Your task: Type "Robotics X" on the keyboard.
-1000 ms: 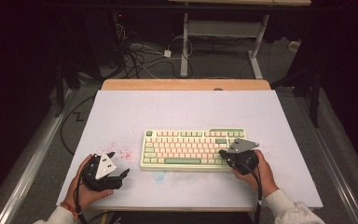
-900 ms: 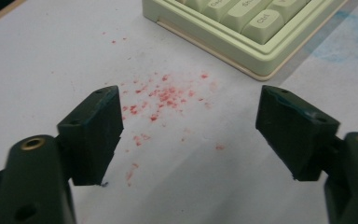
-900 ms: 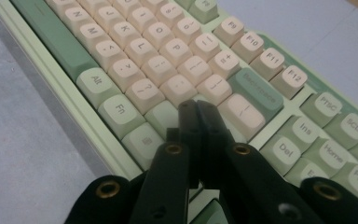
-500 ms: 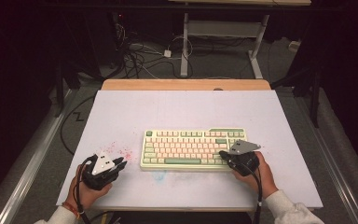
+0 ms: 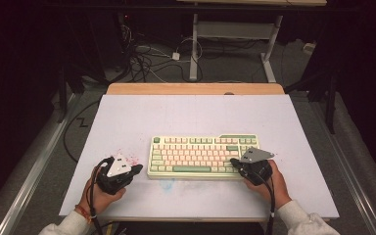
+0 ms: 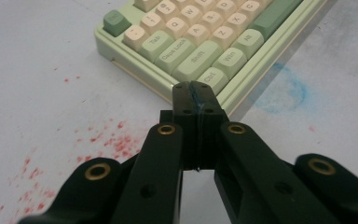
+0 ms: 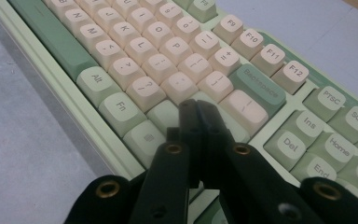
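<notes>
Left gripper (image 6: 193, 91) just closing empty, jaws meeting at the keyboard's (image 5: 203, 154) eight o'clock corner; right gripper (image 7: 199, 112) resting closed at four o'clock.

Table (image 5: 196, 117) brightly lit from above, surroundings dark; close views soft, foreground blurred.

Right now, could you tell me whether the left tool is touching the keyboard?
Cannot tell. In the left gripper view, the shut left tool overlaps the keyboard edge near Ctrl, with no plain contact or gap.
</notes>
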The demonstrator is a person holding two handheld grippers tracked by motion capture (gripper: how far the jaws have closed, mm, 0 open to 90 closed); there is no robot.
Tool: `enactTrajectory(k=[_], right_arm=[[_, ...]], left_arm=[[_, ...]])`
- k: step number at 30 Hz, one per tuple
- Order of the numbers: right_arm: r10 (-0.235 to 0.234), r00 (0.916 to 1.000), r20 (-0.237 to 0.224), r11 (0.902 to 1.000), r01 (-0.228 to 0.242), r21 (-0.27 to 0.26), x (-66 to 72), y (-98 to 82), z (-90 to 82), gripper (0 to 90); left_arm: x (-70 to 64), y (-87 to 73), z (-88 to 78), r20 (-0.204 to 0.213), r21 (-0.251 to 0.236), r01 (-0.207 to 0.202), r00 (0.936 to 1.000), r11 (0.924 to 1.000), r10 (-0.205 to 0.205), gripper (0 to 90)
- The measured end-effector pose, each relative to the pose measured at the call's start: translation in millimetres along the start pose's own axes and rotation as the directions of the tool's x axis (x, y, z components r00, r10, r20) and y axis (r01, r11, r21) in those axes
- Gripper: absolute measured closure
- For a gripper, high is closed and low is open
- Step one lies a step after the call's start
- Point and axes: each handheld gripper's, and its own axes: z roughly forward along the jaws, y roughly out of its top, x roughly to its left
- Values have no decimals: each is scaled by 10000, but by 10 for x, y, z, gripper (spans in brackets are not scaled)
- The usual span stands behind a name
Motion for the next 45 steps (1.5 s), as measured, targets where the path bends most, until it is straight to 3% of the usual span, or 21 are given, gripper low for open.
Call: enactTrajectory(k=[6, 8, 15, 17, 26, 39, 45], right_arm=[[-77, 10000, 34, 10000, 77, 10, 5, 2, 0, 900], [-91, 10000, 34, 10000, 91, 14, 5, 2, 0, 900], [-93, 10000, 18, 10000, 93, 2, 4, -1, 0, 900], [-121, 9999, 27, 9999, 121, 13, 6, 1, 0, 900], [-142, 9999, -11, 9999, 142, 4, -1, 0, 0, 900], [-108, 9999, -38, 9999, 108, 36, -5, 3, 0, 900], [-103, 9999, -55, 9999, 103, 50, -7, 5, 0, 900]], left_arm=[[-18, 226, 148, 202, 98, -198, 9996, 9998, 196, 875], [-47, 306, 204, 65, 123, -502, 9987, 9987, 501, 874], [-93, 574, 407, 417, 136, -922, 9949, 9957, 915, 875], [-97, 639, 463, 287, 238, -1226, 9921, 9922, 1219, 875], [-108, 908, 704, 865, 469, -1414, 9868, 9888, 1370, 874], [-77, 1040, 991, 1256, 924, -1273, 9854, 9875, 1153, 873], [-79, 1051, 1040, 1177, 1026, -1341, 9856, 9856, 1219, 871]])
